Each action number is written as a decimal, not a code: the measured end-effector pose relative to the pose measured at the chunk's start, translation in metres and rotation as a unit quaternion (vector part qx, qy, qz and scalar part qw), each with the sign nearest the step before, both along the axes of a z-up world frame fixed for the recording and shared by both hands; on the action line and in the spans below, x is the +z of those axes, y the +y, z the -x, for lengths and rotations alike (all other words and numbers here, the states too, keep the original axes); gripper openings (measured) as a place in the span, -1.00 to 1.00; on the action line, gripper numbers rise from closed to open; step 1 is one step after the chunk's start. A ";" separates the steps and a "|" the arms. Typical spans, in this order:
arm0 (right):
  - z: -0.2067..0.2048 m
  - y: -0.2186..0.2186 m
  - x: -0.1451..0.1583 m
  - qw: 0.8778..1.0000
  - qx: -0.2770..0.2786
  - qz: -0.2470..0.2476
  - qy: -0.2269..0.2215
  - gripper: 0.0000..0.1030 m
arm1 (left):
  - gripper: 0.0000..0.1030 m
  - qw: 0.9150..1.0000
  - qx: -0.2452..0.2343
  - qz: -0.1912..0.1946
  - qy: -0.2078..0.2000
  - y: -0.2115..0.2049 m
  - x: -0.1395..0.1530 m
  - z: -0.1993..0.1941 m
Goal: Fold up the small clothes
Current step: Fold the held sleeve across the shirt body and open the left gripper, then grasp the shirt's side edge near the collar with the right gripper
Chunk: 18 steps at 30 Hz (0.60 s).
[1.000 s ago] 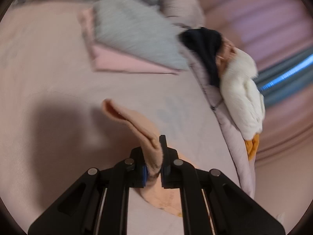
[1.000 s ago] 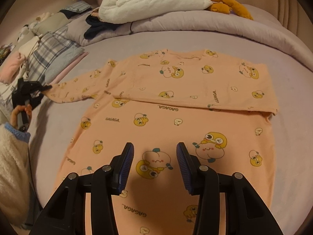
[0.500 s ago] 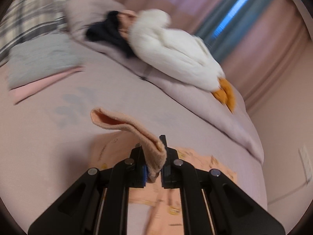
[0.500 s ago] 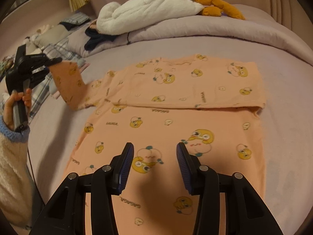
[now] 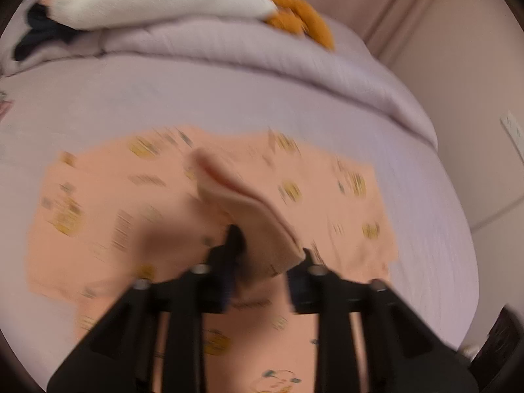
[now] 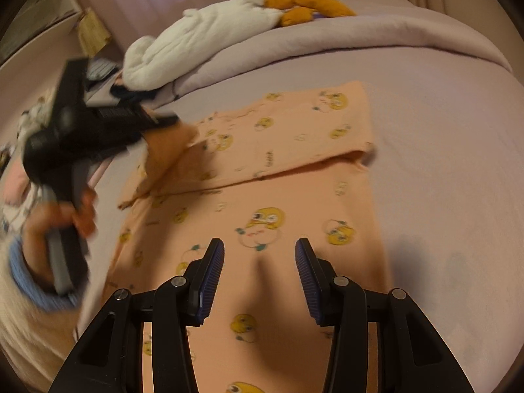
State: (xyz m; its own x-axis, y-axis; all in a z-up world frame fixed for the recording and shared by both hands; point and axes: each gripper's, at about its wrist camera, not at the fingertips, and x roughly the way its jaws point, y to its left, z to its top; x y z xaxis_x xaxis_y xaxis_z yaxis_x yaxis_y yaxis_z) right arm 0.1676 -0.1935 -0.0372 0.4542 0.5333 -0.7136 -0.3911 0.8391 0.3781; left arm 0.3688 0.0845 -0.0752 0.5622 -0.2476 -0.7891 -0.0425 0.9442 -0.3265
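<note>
Left hand-held gripper: its jaws now stand parted, with the sleeve cuff lying loosely between them. A second ago and half a second ago they were pinched tight on that cuff. The view is blurred by motion, so whether a pad still touches the cloth cannot be told.

Sleeve: it has travelled from out beside the shirt, across and over the body. In the right wrist view it rises as a peak at the tip of the left hand-held gripper, over the top fold.

Right hand-held gripper: wide open, holding nothing, hovering above the lower part of the shirt. Same pose as in both earlier views.

Shirt: orange, printed with yellow cartoon chicks, flat on the bed just ahead of the right hand-held gripper, with its upper part already folded across.

Meaning for the task: the sleeve fold looks to be at its release. Likely next is smoothing it, then folding the body.

Writing: none can be read now, as the small dark word marks on the shirt are too smeared.

Beyond: a white plush toy with orange feet lies on the rolled duvet, well past the shirt.
</note>
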 end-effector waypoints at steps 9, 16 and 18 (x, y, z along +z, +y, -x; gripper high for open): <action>-0.008 -0.012 0.001 0.999 -0.025 -0.027 0.013 -0.12 | 0.51 0.996 -0.081 0.025 -0.027 -0.015 0.002 0.039; -0.022 0.035 -0.002 0.996 0.035 -0.071 0.038 -0.12 | 0.64 0.999 0.014 0.024 -0.047 0.067 0.009 0.090; -0.032 0.052 -0.001 0.995 0.046 -0.074 0.037 -0.12 | 0.64 0.998 0.042 0.028 -0.045 0.086 0.004 0.108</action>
State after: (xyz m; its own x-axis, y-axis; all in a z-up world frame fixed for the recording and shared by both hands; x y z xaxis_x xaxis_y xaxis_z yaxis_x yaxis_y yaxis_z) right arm 0.1992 -0.1411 -0.0382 0.3474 0.6727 -0.6533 -0.4302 0.7334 0.5264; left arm 0.2605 0.1707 -0.0714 0.6509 -0.2391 -0.7205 -0.0888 0.9186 -0.3851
